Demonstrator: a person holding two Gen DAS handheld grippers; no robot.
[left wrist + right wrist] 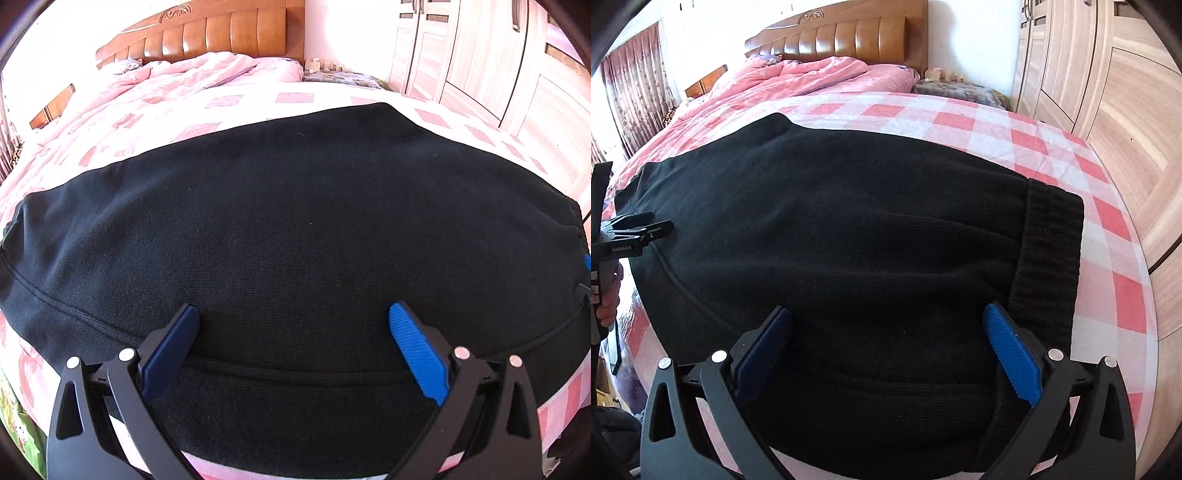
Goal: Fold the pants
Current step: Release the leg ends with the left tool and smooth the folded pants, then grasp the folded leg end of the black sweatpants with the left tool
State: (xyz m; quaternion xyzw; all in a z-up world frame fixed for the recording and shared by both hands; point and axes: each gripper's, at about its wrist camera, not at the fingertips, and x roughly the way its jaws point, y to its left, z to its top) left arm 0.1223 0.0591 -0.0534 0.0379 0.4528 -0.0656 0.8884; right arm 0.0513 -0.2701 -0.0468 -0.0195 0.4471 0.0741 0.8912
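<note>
Black pants [295,229] lie flat in a folded block on the pink checked bed; they also show in the right wrist view [849,240], with a ribbed waistband [1049,258] at their right end. My left gripper [293,314] is open and empty, its blue pads spread just above the near part of the pants. My right gripper [886,317] is open and empty over the near edge, next to the waistband. The left gripper's black frame [631,236] shows at the pants' left end in the right wrist view.
A pink checked sheet [960,122] covers the bed. A crumpled pink duvet [798,77] and a wooden headboard [849,37] are at the far end. A light wood wardrobe [1108,92] stands to the right. Curtains [635,81] hang at the left.
</note>
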